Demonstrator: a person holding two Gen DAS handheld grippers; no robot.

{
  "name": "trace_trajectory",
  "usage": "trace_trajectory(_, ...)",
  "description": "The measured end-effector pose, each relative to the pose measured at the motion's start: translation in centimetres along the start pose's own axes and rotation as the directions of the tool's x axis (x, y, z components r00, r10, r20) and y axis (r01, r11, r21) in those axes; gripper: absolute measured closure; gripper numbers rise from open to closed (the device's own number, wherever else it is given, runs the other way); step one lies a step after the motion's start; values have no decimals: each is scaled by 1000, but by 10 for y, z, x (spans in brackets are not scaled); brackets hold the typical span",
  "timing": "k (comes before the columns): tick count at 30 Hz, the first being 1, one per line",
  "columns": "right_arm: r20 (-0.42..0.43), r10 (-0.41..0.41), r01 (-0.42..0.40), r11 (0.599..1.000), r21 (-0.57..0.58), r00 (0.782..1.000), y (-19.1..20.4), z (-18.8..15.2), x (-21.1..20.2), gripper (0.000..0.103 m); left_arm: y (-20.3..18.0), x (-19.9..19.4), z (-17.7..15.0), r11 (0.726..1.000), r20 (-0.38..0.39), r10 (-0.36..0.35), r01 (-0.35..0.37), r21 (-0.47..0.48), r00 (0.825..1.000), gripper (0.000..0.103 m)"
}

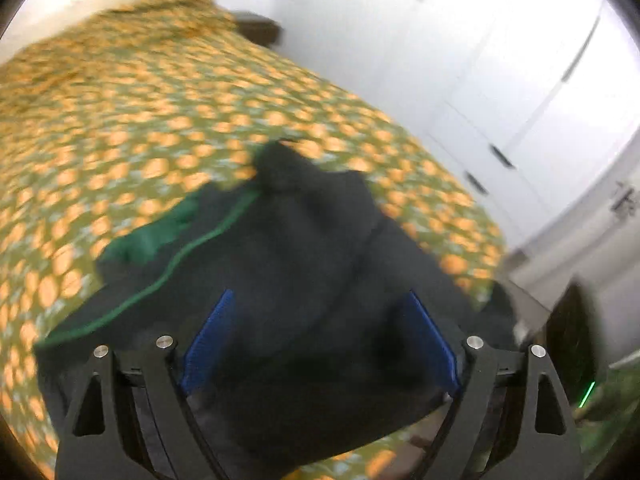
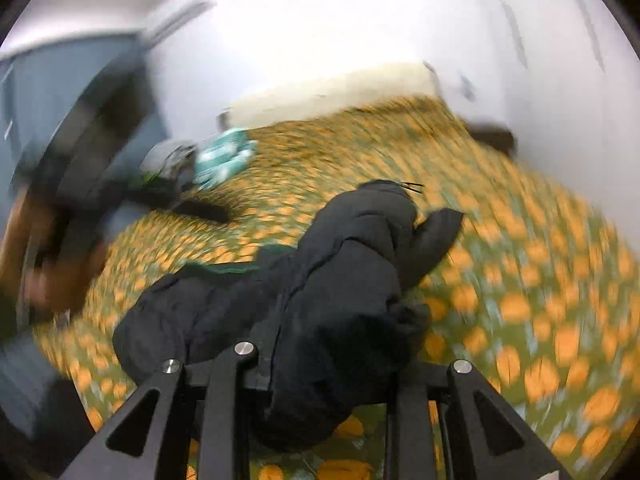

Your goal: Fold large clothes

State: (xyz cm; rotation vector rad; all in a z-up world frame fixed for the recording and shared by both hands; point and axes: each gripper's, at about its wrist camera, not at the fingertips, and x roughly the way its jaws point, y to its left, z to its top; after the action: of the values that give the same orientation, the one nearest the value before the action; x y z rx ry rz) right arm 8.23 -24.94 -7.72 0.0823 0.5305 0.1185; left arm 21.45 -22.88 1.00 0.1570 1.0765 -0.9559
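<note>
A large black garment (image 1: pixel 288 232) with green lining (image 1: pixel 148 236) and green piping lies bunched on the bed's green and orange floral cover (image 1: pixel 140 120). In the left wrist view my left gripper (image 1: pixel 320 296) hovers over it, its blue pads (image 1: pixel 216 336) wide apart and open, pressing on nothing. In the right wrist view the same black garment (image 2: pixel 360 248) is heaped up into my right gripper (image 2: pixel 332 360). The cloth covers both of its fingers, and the gripper looks shut on a fold. Both views are blurred.
White wardrobe doors (image 1: pixel 500 80) stand along the bed's right side, with a dark bedside unit (image 1: pixel 260 28) at the far corner. A teal and white bundle (image 2: pixel 224 156) and a grey item (image 2: pixel 168 160) lie far left on the bed. A person's hand (image 2: pixel 52 276) blurs at left.
</note>
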Motion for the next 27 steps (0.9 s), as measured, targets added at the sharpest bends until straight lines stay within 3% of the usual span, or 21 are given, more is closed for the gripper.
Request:
trace_trajectory(3,20,5,-2,990,-142,1000,38,5,0,77,-8,-7,18,999,-59,13,-10,49,998,16)
trace_trajectory(7,34,29,-17,946,-324,999,88,4,5,77,-11,-20,9,981,-112,152,-136,137,982,16)
trace_trajectory(10,43,47,-22,885,-466,998,128,-1,7,77,-8,-19,-2,951,-156,273,-241,192,949,16)
trace_trajectory(12,48,59,-25,848,-529,997,151,-3,6,77,-2,-11,-14,916,-177,375,-334,221,910,19)
trace_trajectory(13,51,65,-26,834,-552,997,159,-4,7,77,0,-9,-14,903,-181,407,-365,226,895,26)
trace_trajectory(14,54,70,-27,821,-570,996,166,-5,7,77,8,-6,-21,880,-187,461,-422,217,867,53)
trace_trajectory(15,51,72,-30,817,-575,996,169,-5,7,77,18,-4,-25,884,-199,462,-433,175,864,66)
trace_trajectory(18,16,84,-61,823,-565,996,171,-4,10,74,47,-20,-33,918,-175,393,-395,28,903,76)
trace_trajectory(19,9,105,-82,824,-561,994,168,-4,8,68,54,-26,-36,925,-162,376,-380,3,912,76)
trace_trajectory(20,-8,139,-121,823,-556,990,166,-3,5,52,67,-36,-42,931,-149,356,-364,-27,922,76)
trace_trajectory(21,-41,194,-185,821,-540,980,163,-1,-1,43,79,-45,-48,934,-138,344,-354,-54,929,76)
trace_trajectory(22,-70,250,-250,824,-508,966,158,1,-6,36,94,-53,-57,934,-128,333,-346,-88,934,76)
trace_trajectory(24,-113,331,-348,841,-415,937,144,6,-12,36,126,-66,-75,927,-116,324,-339,-158,939,75)
trace_trajectory(27,-151,360,-389,881,-271,921,121,14,3,36,172,-73,-109,900,-127,344,-365,-240,930,73)
